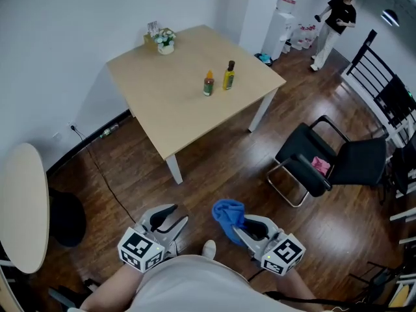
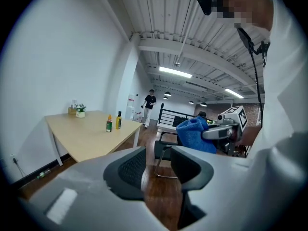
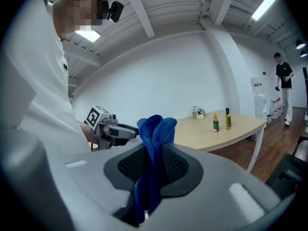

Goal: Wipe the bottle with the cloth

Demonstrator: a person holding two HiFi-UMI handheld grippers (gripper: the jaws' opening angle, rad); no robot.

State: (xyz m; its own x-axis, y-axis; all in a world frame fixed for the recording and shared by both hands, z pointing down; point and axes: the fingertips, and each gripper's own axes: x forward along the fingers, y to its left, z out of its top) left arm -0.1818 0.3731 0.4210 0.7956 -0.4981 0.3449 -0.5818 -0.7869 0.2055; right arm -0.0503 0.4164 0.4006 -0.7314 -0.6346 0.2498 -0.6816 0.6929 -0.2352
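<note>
**A:** The right gripper (image 1: 250, 234) is clamped on the blue cloth (image 1: 227, 214), and its bunched folds poke out past the jaws.

**B:** And the left gripper (image 1: 170, 221)?

**A:** Jaws spread, nothing between them but a view of floor. Both tools hang low, close to the person's body.

**B:** So where's the target?

**A:** Straight ahead and well apart. Two bottles stand upright on the pale table (image 1: 162, 103), the orange-capped bottle (image 1: 208, 84) just beside the yellow bottle (image 1: 229, 75) (the task names only one, and I cannot tell which it means).

**B:** Which hand has the shorter reach?

**A:** Hardly a difference, I'd judge. The pair sits roughly on the line running out between the two grippers, with the yellow bottle a touch toward the cloth side.

**B:** Long axis vertical, then.

**A:** Yes. So the empty left gripper looks suited to steady a bottle from the side while the cloth runs up and down it. First, though, that whole stretch of floor has to be crossed.
</note>
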